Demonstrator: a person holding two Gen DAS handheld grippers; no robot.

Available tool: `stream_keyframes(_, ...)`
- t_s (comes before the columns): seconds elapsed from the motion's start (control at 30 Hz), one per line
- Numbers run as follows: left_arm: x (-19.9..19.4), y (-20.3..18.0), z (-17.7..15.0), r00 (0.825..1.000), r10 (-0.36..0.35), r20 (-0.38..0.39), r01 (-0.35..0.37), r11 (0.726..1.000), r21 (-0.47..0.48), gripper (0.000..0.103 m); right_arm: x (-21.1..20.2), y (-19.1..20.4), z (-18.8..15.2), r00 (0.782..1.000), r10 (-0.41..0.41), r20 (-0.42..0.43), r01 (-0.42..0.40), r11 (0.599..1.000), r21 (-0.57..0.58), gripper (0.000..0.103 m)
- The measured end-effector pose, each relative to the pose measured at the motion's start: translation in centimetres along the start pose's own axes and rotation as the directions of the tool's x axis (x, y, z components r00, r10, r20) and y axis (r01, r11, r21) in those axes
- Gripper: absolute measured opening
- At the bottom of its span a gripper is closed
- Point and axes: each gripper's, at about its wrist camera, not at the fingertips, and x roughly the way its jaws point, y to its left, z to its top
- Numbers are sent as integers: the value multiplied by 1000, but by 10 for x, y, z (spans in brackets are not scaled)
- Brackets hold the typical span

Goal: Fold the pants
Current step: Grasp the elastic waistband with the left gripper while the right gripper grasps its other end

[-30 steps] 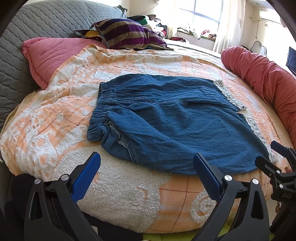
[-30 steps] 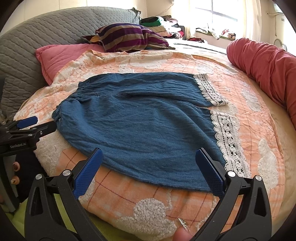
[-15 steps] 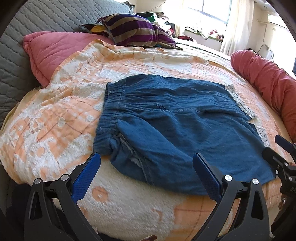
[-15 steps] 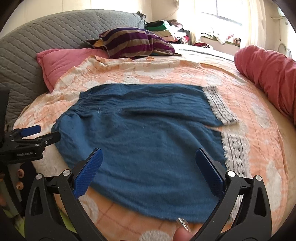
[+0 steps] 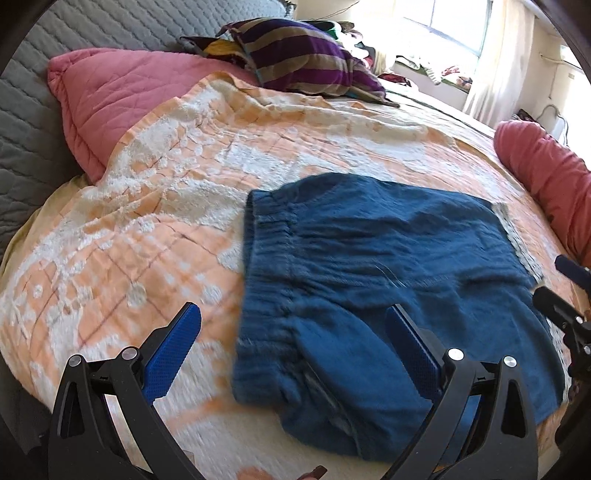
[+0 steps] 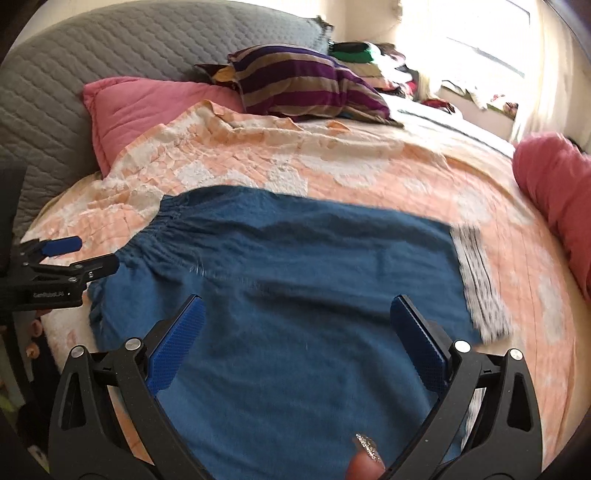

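Blue denim pants [image 5: 388, 288] with white lace hems [image 6: 480, 280] lie flat on an orange and white blanket [image 5: 147, 229]. The elastic waistband [image 5: 266, 258] is at the left, the hems at the right. My left gripper [image 5: 291, 347] is open and empty, hovering over the near waistband corner. My right gripper [image 6: 295, 332] is open and empty, above the pants' near edge toward the leg end. Each gripper shows at the edge of the other's view: the right gripper [image 5: 569, 295] and the left gripper [image 6: 66, 258].
A pink pillow [image 5: 122, 99] and a striped purple pillow [image 5: 303, 59] lie at the back by the grey quilted headboard [image 6: 110, 55]. A red bolster [image 5: 546, 184] runs along the right. A window [image 5: 454, 22] with clutter is behind.
Both grippers have moved forward and lower over the pants, which now fill more of each view. Both stay open. The pants have not moved.
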Motion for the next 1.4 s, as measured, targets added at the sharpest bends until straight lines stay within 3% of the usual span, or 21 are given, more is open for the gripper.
stream_keyframes(0.23,30,14,24,1000,-5,-27,5,1000,-13,99,39,5,33,1000,-10,-10,9,995,-104,95)
stream_keyframes(0.53,87,29,57,995,16,-98,-18,1000,-17,99,112,-10,68,994,-1,-108,-13,992,-126,95)
stream_keyframes(0.67,109,39,78,994,-3,-107,1,1000,-18,99,145,-14,78,989,-39,-143,12,983,-184,95)
stream_keyframes(0.83,136,44,94,989,-29,-148,32,999,18,99,176,-21,92,980,23,-196,-60,981,-184,95)
stream_keyframes(0.97,147,39,97,990,-30,-138,40,997,71,98,196,-18,99,974,46,-222,-102,963,-249,95)
stream_keyframes(1.0,149,39,98,991,-36,-132,47,996,77,96,199,-16,99,974,37,-222,-96,959,-265,95)
stream_keyframes(1.03,150,38,99,991,-46,-126,57,995,80,82,204,-16,100,975,31,-222,-93,956,-278,95)
stream_keyframes(1.1,151,34,100,991,-62,-117,73,993,95,69,212,-13,101,971,34,-235,-105,949,-298,95)
stream_keyframes(1.17,147,31,100,991,-88,-102,99,989,110,45,217,-9,101,968,44,-246,-123,940,-318,95)
stream_keyframes(1.23,140,31,98,991,-112,-75,120,987,103,38,221,-4,101,967,51,-249,-137,930,-341,95)
stream_keyframes(1.4,111,31,92,990,-143,14,141,985,103,34,225,7,105,965,78,-249,-174,905,-387,95)
